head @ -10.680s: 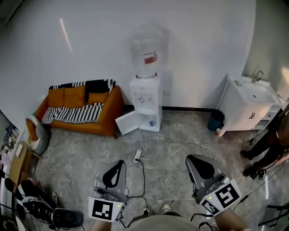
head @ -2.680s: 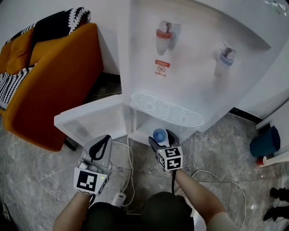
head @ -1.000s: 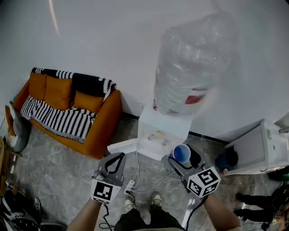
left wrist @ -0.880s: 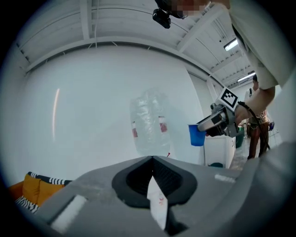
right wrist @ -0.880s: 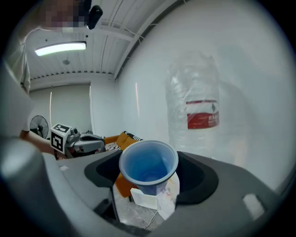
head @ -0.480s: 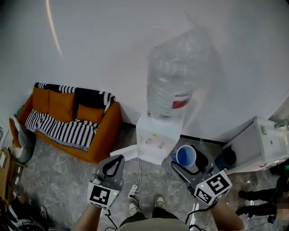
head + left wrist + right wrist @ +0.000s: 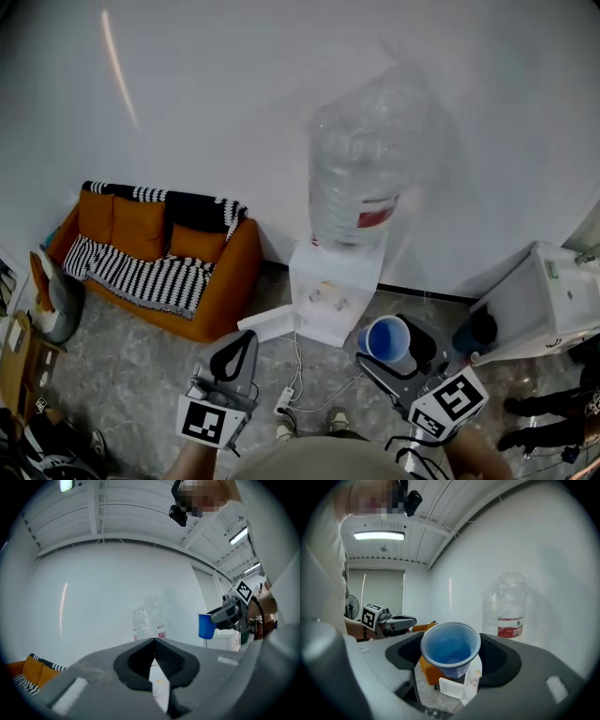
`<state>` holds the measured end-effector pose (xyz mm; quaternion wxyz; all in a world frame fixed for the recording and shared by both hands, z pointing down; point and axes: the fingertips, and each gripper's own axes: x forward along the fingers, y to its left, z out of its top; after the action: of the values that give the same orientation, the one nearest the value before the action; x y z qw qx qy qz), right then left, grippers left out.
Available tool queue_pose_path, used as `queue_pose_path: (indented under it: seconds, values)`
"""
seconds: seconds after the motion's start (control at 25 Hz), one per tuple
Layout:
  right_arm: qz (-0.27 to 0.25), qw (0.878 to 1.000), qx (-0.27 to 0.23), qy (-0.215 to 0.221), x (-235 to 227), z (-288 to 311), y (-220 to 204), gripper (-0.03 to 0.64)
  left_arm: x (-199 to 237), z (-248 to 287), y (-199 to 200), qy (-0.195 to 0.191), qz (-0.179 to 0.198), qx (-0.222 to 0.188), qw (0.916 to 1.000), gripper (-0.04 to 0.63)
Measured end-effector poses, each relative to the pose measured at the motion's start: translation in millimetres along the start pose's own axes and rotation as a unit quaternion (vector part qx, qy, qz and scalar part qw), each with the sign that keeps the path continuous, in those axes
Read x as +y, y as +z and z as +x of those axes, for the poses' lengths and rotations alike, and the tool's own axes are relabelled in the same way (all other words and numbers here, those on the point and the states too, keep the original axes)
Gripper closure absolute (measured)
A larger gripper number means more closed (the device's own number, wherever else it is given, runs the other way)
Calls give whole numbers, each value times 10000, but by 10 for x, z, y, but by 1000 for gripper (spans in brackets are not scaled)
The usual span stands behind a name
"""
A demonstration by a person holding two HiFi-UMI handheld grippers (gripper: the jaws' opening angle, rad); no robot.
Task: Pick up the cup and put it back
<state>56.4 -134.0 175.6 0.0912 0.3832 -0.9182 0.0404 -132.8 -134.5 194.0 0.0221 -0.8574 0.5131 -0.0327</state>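
Observation:
A blue plastic cup (image 7: 386,339) stands upright between the jaws of my right gripper (image 7: 398,349), which is shut on it at the lower right of the head view. In the right gripper view the cup (image 7: 451,648) shows its bare blue inside, both pads against its sides. The left gripper view shows the cup (image 7: 205,626) held in the air at the right. My left gripper (image 7: 236,354) is shut with nothing in it, to the left of the cup. The white water dispenser (image 7: 333,302) stands on the floor beyond both grippers.
A large clear water bottle (image 7: 361,178) tops the dispenser, whose lower door (image 7: 267,324) hangs open. An orange sofa (image 7: 159,272) with a striped blanket sits at the left, a white sink cabinet (image 7: 544,305) at the right. Cables and a power strip (image 7: 283,401) lie on the floor.
Both grippers have risen, the cup still in the right one. In the head view the cup has drifted slightly right and down, and the dispenser looks farther below.

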Motion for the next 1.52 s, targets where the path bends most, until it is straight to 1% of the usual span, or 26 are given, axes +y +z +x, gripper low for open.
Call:
queue_pose_path:
  seconds: [0.08, 0.24, 0.32, 0.4, 0.6, 0.8, 0.88, 1.0, 1.08, 1.24, 1.36, 1.52]
  values:
    - [17, 10000, 18, 60, 34, 10, -35, 249, 21, -22, -25, 86, -23, 9, 10000, 594]
    - [31, 9998, 103, 145, 33, 84, -117, 249, 67, 4, -20, 52, -133, -125, 9998, 594]
    - [-1, 9998, 136, 162, 1, 139, -150, 249, 100, 31, -62, 154, -126, -33, 9998, 594]
    - [23, 9997, 129, 198, -29, 202, -163, 249, 124, 46, -105, 253, -218, 25, 9994, 594]
    - [140, 9993, 77, 327, -87, 443, -165, 249, 139, 46, -152, 363, -158, 76, 9992, 594]
    - [156, 9993, 16, 350, -239, 791, -130, 249, 184, 59, -171, 455, -209, 107, 9987, 594]
    - [126, 9996, 15, 261, -372, 930, -139, 249, 207, 68, -192, 484, -218, 125, 9985, 594]
    - [37, 10000, 73, 11, -648, 1106, -188, 249, 255, 87, -218, 512, -158, 172, 9984, 594]
    - [36, 9998, 114, -133, -851, 1197, -242, 249, 278, 121, -221, 536, -220, 195, 9981, 594]
    - [326, 9989, 155, -314, -1209, 1312, -374, 249, 310, 226, -193, 526, -158, 210, 9983, 594]
    - [261, 9978, 298, -528, -1432, 1370, -525, 249, 313, 325, -196, 476, -92, 220, 9986, 594]
    - [165, 9960, 559, -679, -1653, 1469, -819, 247, 295, 475, -286, 412, -174, 321, 9985, 594]
